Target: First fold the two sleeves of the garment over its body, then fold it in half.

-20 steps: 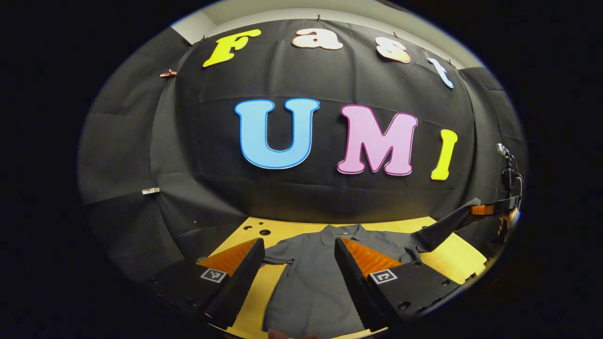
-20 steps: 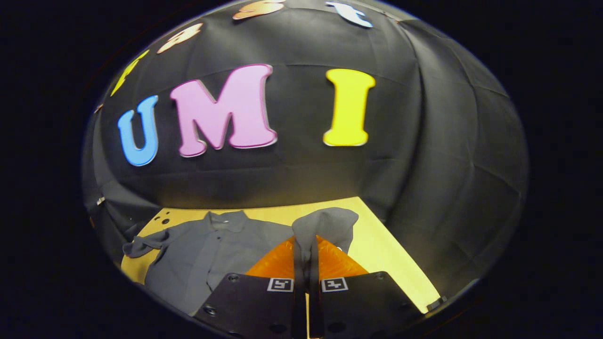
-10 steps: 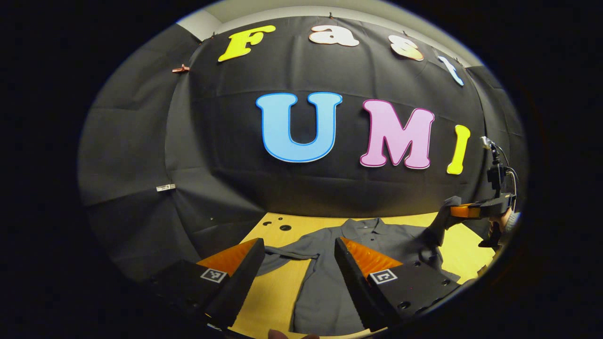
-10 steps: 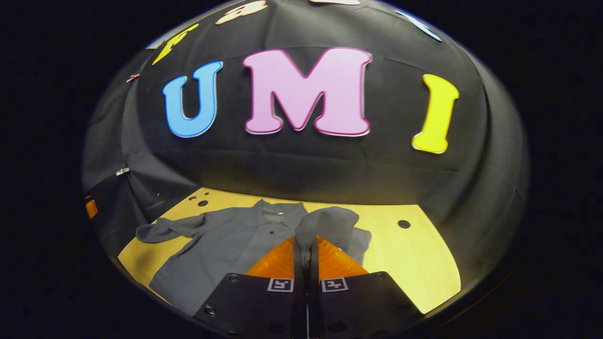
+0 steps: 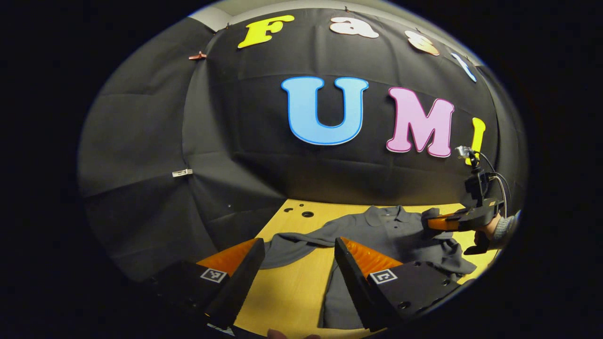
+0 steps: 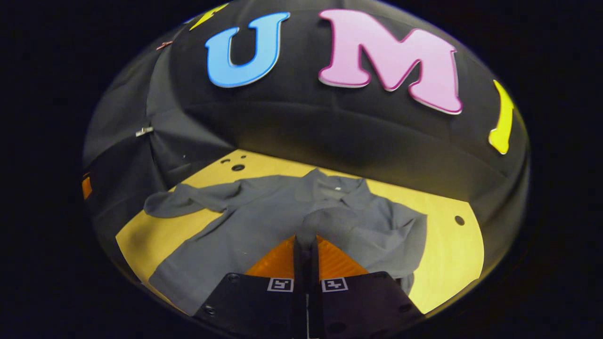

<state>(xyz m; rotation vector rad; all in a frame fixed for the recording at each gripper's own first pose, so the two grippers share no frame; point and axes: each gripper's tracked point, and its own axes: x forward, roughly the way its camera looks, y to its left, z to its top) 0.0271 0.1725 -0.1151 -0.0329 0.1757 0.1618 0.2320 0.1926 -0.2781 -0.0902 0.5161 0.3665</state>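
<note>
A grey collared shirt [image 6: 264,221] lies flat on the yellow wooden table [image 6: 452,254], collar toward the wall. My right gripper [image 6: 306,242] is shut on the end of one sleeve [image 6: 325,221], holding it low over the shirt's body. In the left gripper view that gripper [image 5: 435,221] and the hand holding it hover over the shirt [image 5: 377,230]. The other sleeve [image 6: 183,202] lies stretched out to the side on the table; it also appears as the sleeve [image 5: 287,242] just ahead of my left gripper [image 5: 297,247], which is open above the table with nothing between its fingers.
The table [image 5: 292,292] has small round holes near its far corner [image 5: 307,214] and one on the other side [image 6: 459,220]. The black cloth wall stands close behind the table. Bare tabletop lies on both sides of the shirt.
My right gripper has carried the sleeve inward and down over the shirt's body. My left gripper has shifted left, toward the outstretched sleeve, still open.
</note>
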